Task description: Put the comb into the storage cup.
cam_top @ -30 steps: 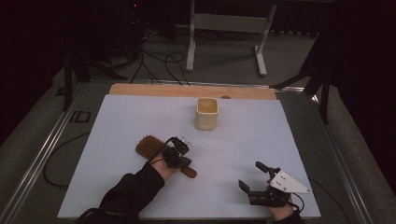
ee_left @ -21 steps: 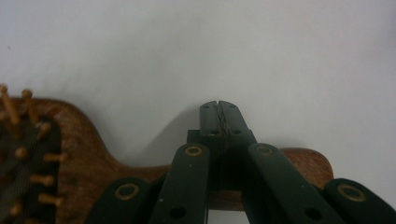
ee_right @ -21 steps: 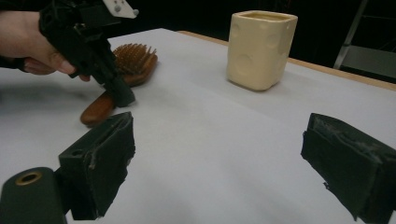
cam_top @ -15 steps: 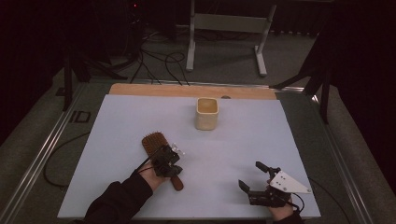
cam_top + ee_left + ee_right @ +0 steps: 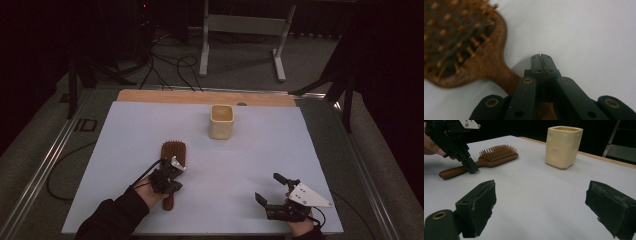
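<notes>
A brown wooden hairbrush [image 5: 173,151] lies bristles up on the white table cover [image 5: 125,130], its handle pointing toward the person. My left gripper [image 5: 172,184] is shut with nothing between its jaws. In the left gripper view the closed gripper [image 5: 541,60] rests just right of the hairbrush [image 5: 461,37] neck. My right gripper [image 5: 268,188] stands open near the front right, holding nothing. In the right gripper view the right gripper [image 5: 541,205] faces the hairbrush [image 5: 496,153], the left gripper [image 5: 470,166] tipped down against the handle, and a cream square cup [image 5: 564,146].
The cream cup [image 5: 222,121] stands upright at the back middle of the cover. A wooden strip [image 5: 200,97] edges the far side. Beyond it are cables [image 5: 170,70] and a metal stand [image 5: 240,30] on the floor.
The hairbrush has swung from a slant to lie nearly straight, handle toward the person, with the shut left gripper moving along with it. The right gripper has stayed put.
</notes>
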`<state>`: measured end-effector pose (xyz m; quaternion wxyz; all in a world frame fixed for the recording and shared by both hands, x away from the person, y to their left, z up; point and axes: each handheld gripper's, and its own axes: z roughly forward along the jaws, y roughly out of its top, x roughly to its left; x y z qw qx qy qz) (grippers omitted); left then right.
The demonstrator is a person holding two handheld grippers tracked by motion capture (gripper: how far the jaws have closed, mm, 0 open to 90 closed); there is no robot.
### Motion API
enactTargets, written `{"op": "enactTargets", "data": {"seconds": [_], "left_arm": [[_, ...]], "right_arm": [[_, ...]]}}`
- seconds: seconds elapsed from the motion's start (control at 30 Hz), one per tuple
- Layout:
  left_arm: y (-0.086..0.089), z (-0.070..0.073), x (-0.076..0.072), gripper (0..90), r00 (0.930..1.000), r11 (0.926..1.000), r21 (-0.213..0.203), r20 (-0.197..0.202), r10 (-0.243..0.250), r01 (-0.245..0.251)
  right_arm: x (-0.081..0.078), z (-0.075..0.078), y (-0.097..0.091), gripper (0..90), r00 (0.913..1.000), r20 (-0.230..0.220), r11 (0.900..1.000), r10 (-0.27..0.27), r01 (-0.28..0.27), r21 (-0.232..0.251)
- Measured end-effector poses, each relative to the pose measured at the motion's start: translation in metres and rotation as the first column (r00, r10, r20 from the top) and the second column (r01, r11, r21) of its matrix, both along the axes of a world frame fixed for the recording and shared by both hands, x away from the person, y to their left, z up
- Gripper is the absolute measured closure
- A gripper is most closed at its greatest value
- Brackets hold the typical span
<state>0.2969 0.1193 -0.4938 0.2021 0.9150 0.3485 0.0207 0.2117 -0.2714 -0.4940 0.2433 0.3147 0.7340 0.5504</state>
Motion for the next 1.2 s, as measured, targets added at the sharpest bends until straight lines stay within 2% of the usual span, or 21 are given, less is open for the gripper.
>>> {"op": "enactTargets", "data": {"seconds": [0.5, 0.6, 0.8, 1.03, 1.2], "left_arm": [[0.035, 0.003, 0.001, 90.0, 0.999, 0.9978, 0.049, 0.003, 0.045, -0.045], [0.038, 0.003, 0.002, 90.0, 0.9984, 0.997, 0.053, 0.006, 0.057, -0.057], [0.041, 0.007, 0.003, 90.0, 0.9991, 0.9975, 0.056, 0.015, 0.041, -0.042], [0.046, 0.016, 0.0, 90.0, 0.9994, 0.9984, 0.049, 0.022, 0.027, -0.028], [0.052, 0.023, -0.001, 90.0, 0.9986, 0.9979, 0.048, 0.032, 0.041, -0.043]], "right_arm": [[0.001, 0.0, 0.001, 9.2, 1.0, -0.004, 1.0, 0.004, -0.004, 0.004], [0.001, 0.0, 0.001, 9.2, 1.0, -0.005, 1.0, 0.005, -0.005, 0.003], [0.001, 0.0, 0.001, 9.2, 1.0, -0.003, 1.0, 0.004, -0.004, 0.004], [0.0, 0.0, 0.001, 9.2, 1.0, -0.002, 1.0, 0.004, -0.004, 0.003], [0.001, 0.0, 0.001, 9.2, 1.0, -0.002, 1.0, 0.004, -0.004, 0.004]]}}
